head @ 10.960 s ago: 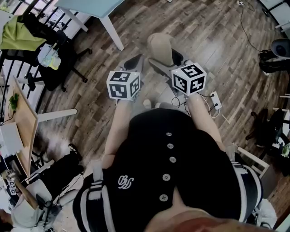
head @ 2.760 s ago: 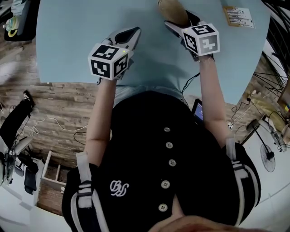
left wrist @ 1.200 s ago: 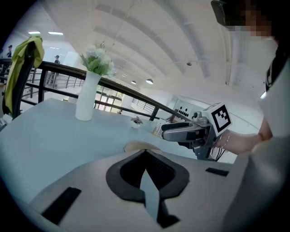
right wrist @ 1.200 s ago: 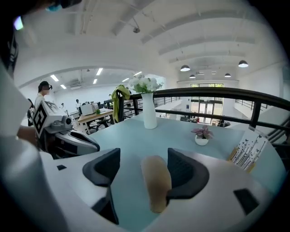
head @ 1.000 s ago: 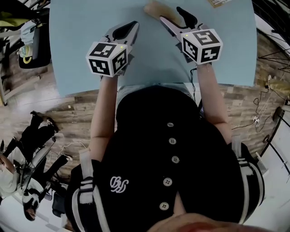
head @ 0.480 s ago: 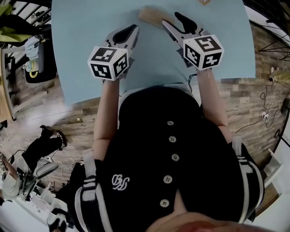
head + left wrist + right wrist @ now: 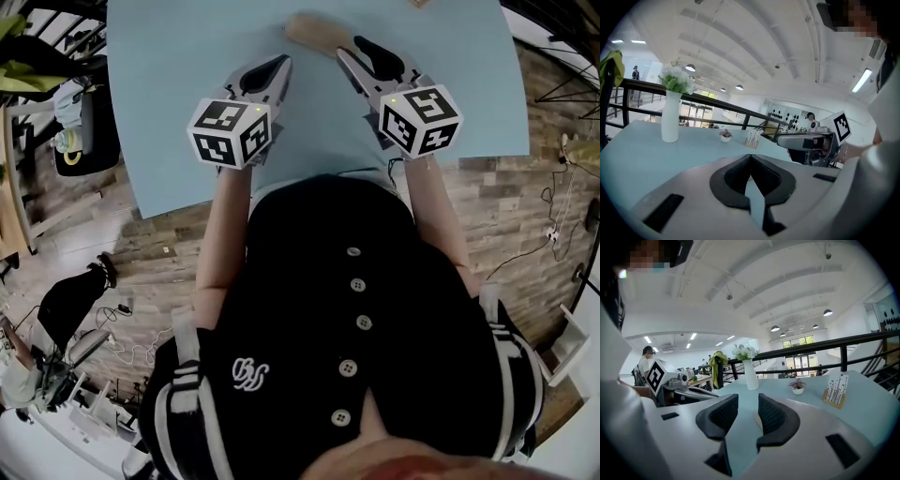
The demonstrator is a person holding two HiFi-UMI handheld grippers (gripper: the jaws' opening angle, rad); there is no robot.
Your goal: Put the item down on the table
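Tan item [image 7: 314, 30] is laid on the table [image 7: 169, 84]; the right gripper [image 7: 354, 49] is released, its jaws lately closing on nothing; the left gripper [image 7: 279, 64] is clenched empty.

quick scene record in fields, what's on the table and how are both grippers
table: light blue
left gripper: shut, empty
right gripper: jaws apart, have just been closing, pads press on nothing
tan item: lying on the table just beyond the right gripper's tips, not gripped
also on table: white vase with flowers, small potted plant, card stand
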